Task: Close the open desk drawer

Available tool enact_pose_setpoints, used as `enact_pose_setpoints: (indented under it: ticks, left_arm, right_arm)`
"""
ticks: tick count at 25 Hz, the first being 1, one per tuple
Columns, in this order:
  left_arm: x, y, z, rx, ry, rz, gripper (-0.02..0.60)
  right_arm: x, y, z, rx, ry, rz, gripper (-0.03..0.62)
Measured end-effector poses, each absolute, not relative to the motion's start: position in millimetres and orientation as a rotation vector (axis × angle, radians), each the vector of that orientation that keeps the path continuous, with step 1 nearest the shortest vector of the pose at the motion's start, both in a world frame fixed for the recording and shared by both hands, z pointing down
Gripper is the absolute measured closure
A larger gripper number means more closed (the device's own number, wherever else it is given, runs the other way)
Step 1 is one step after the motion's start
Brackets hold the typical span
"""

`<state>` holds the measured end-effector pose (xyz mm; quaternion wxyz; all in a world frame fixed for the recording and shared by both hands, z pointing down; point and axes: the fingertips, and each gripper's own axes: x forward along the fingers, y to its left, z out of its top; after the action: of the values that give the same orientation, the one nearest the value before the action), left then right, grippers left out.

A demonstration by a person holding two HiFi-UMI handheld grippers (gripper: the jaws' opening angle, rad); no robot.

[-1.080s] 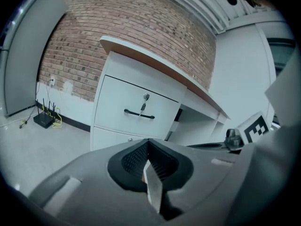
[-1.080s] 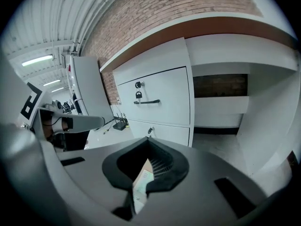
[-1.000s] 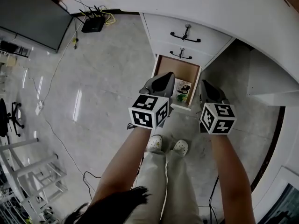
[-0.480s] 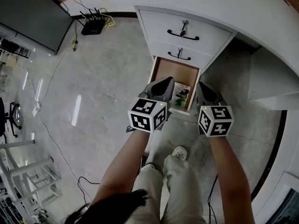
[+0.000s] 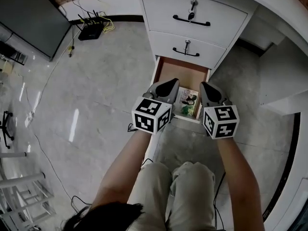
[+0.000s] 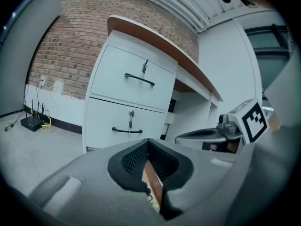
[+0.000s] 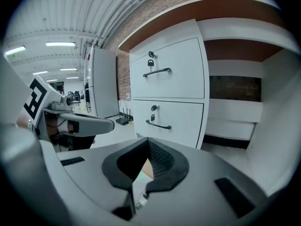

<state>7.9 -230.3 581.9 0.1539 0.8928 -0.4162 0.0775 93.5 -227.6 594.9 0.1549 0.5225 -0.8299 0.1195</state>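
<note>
Drawer [image 5: 180,74] open (bottom one), items [image 5: 187,103] inside

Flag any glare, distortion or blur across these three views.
Head view: bright glare streaks the floor at left; open drawer sharp. Left gripper view: heavy fisheye, black corners, left gripper soft in the foreground. Right gripper view: same fisheye, ceiling lights blown out.

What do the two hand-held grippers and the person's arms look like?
The left gripper and right gripper have smooth grey moulded bodies tapering forward, lined inside with black ribbed pads. Each carries a white cube with black square markers. The forearms are bare of sleeves; the trousers are light beige.
</note>
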Motion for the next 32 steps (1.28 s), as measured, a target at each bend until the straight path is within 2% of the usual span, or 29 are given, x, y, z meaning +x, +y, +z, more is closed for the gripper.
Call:
enact_pose_setpoints:
  ticks: [13, 32]
  left_arm:
    - [-13, -207, 686, 2.656, -1.166, 0.317, 0.575]
    - [-67, -131, 787, 2.483, -1.120, 0.423, 0.575]
  right_arm:
    - [86, -189, 712, 1.356, -2.371, 0.315, 0.583]
    - [48, -107, 810, 1.147, -2.389, 0.662, 0.583]
